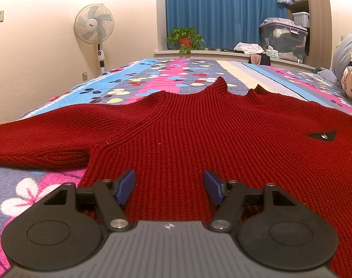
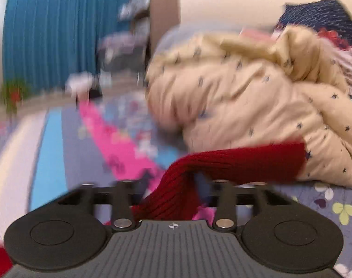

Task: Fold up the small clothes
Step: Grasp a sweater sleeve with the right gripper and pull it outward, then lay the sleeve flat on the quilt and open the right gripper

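Note:
A dark red knitted sweater lies flat on the bed, collar pointing away, one sleeve stretched to the left. My left gripper is open, its blue pads low over the sweater's near hem, holding nothing. In the blurred right wrist view my right gripper is shut on the sweater's other red sleeve, which is lifted off the bed and trails to the right.
The bed has a flowered striped blanket. A heap of cream star-print bedding lies close by on the right. A standing fan, a potted plant, blue curtains and storage boxes stand beyond the bed.

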The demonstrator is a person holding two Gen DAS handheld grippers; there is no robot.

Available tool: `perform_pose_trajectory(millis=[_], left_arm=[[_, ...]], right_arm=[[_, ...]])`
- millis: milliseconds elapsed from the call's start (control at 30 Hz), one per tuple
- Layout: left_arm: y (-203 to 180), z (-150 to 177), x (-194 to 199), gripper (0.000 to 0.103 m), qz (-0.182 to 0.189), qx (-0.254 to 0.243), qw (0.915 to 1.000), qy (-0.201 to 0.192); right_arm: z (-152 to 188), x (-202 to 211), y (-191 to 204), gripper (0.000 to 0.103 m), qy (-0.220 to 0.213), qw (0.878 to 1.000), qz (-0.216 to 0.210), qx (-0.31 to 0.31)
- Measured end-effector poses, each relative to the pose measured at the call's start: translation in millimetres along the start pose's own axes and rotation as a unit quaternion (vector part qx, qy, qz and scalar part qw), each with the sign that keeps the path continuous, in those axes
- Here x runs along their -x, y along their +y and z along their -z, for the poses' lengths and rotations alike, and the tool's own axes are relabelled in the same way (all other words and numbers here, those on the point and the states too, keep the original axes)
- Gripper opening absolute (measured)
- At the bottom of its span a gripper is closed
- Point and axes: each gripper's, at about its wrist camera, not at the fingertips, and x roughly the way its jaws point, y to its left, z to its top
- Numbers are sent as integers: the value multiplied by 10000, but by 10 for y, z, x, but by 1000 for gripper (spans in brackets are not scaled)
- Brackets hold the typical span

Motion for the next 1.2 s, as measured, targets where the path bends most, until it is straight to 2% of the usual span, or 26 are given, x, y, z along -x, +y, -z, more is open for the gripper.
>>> perform_pose_trajectory(millis=[100,167,233,300,367,467,533,567,633,667,700,733,767,833,867,900,933,967,1000,1033,1067,1100,1133,1200], left_arm=[[0,-1,1,71,-2,1,10000,-2],[1,-3,2,71,-3,3,10000,-1],[3,-5,0,71,-5,2,10000,-2],[5,-5,0,71,-3,4,10000,0],[3,-5,2,71,-6,0,10000,-1],[3,-3,3,71,-6,5,10000,-1],[1,-3,3,71,-8,5,10000,-1],[2,-3,3,71,-8,4,10000,-1],[2,-3,4,71,-9,7,10000,-1],[1,-3,4,71,-10,5,10000,-1],[2,-4,4,71,-12,3,10000,-1],[5,-5,3,71,-13,2,10000,-1],[2,-2,5,71,-11,6,10000,-1],[2,-3,5,71,-12,6,10000,-1],[2,-3,5,71,-12,7,10000,0],[2,-3,5,71,-13,5,10000,0],[4,-5,4,71,-13,5,10000,2],[1,-3,6,71,-14,5,10000,3],[4,-10,6,71,-14,3,10000,10],[4,-16,6,71,-16,-1,10000,18],[0,-23,9,71,-21,-8,10000,31],[-1,-33,5,71,-25,-19,10000,53],[-4,-43,3,71,-28,-28,10000,72],[-6,-72,-3,71,-35,-47,9999,139]], right_arm=[[185,-240,-349,60,424,9964,658,-328],[297,-428,-711,60,784,9888,745,-1032],[434,-505,-1028,59,909,9784,770,-1692],[625,-490,-1274,59,799,9654,481,-2434],[756,-477,-1388,58,702,9550,314,-2864],[816,-496,-1310,58,643,9546,-45,-2910],[791,-586,-1260,58,815,9455,-706,-3074],[780,-586,-1218,59,893,9456,-865,-3006],[746,-615,-1100,59,967,9561,-900,-2615],[728,-646,-1088,53,989,9574,-937,-2545],[728,-672,-1110,23,1030,9527,-1120,-2630],[723,-683,-1150,11,1032,9469,-1297,-2755],[685,-626,-1176,11,836,9487,-1211,-2799],[536,-372,-1156,10,-33,9653,-784,-2490],[474,-288,-1125,10,-249,9704,-555,-2339],[435,-260,-1095,10,-254,9732,-311,-2264],[434,-289,-1071,10,-39,9745,-48,-2245],[474,-368,-1065,10,373,9726,153,-2290],[561,-494,-1073,12,981,9665,344,-2349],[646,-554,-1100,12,1334,9606,427,-2399],[661,-506,-1116,12,1186,9622,344,-2429],[615,-441,-1103,23,1156,9660,416,-2274],[563,-379,-1088,41,1229,9672,655,-2125],[506,-145,-1157,41,1056,9646,870,-2254]])
